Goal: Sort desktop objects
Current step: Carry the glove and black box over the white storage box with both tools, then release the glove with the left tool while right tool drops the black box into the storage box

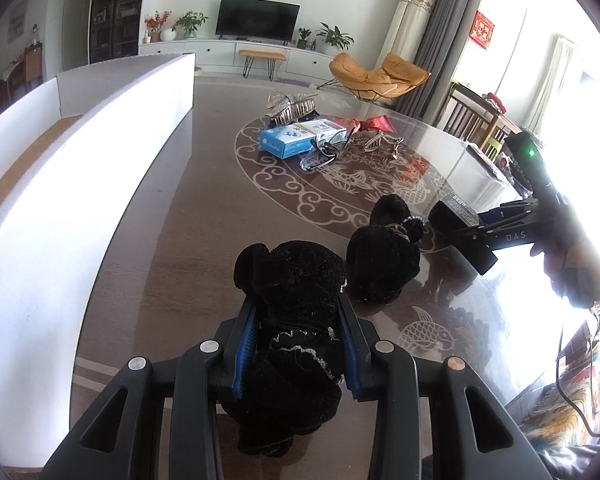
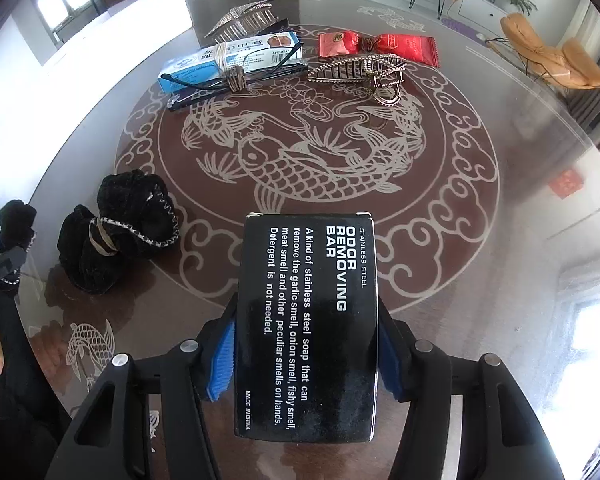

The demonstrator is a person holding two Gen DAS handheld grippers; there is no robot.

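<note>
Judging by the layout, sorting has barely begun: left gripper jaws clamp 1 black scrunchie, right gripper jaws clamp the black box, while 1 scrunchie, glasses, clips and packets wait on the bench.

Daylight is pouring in from the window at the right of the left wrist view, blowing that side out to white and washing over the hand there. The white box wall on the left is glaring too, nearly featureless. The glossy counter is reflecting the sky in pale streaks and mirroring the dark scrunchie beneath itself. Both views are bending strongly toward the edges, with black corners framing the fisheye circle. The center is staying sharp: white print on the black box is reading clearly. Black fabric is swallowing detail, and the far room is looking slightly soft.
</note>
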